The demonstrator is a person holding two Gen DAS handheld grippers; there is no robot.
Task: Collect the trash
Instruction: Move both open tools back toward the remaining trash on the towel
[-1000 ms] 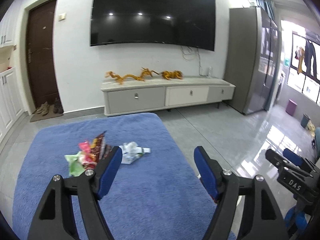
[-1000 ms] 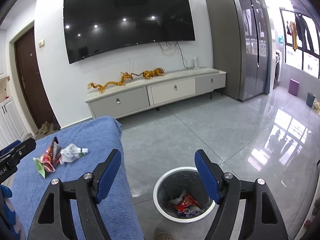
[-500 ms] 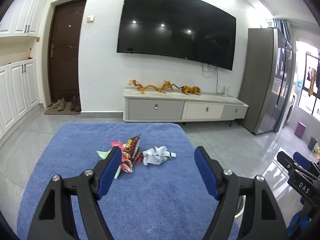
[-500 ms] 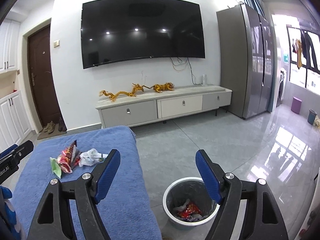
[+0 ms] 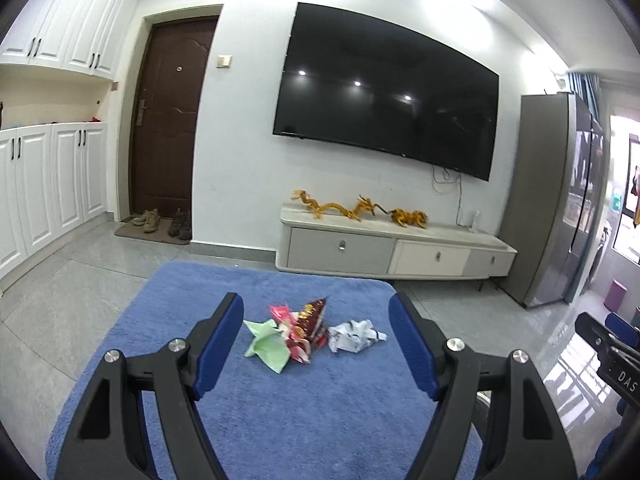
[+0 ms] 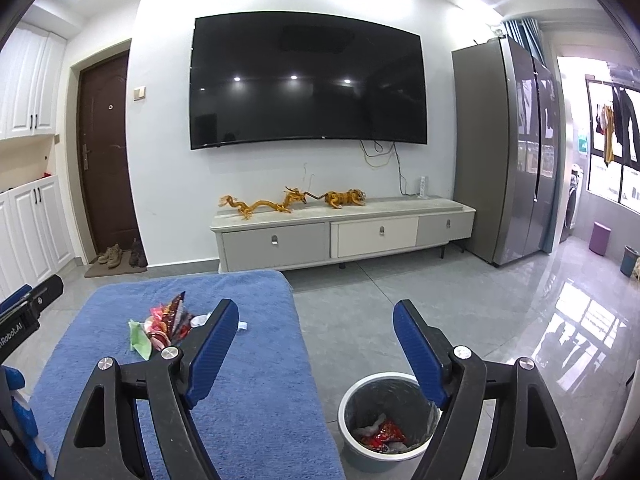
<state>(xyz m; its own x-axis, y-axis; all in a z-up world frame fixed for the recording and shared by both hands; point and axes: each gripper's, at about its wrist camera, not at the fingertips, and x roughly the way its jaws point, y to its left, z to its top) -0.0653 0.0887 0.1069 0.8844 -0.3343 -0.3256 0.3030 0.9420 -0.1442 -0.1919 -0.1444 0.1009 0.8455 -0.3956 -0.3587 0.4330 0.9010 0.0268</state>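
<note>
A: Right wrist view first: bin (image 6: 352, 412) on the grey floor (image 6: 400, 308) beside the blue rug (image 6: 248, 400), already holding a red wrapper (image 6: 382, 432) and some pale scraps. Counts as part done, going by that.

B: Left wrist view next: more litter on the rug. Green paper (image 5: 268, 346), a red and gold snack wrapper (image 5: 310, 322), a crumpled white wrapper (image 5: 354, 334), bunched together near the rug's middle, well apart from the bin.

A: Left gripper (image 5: 316, 344)?

B: Wide apart, empty, aimed at the pile with the scraps framed between the blue pads but not touched.

A: Right gripper (image 6: 316, 350)?

B: Spreading wider at this moment, nothing between the pads, the bin low in its frame.

A: Left to do, then?

B: Probably three pickups and three drops, unless grabbed as a bunch. No way to tell about litter outside these views.
</note>
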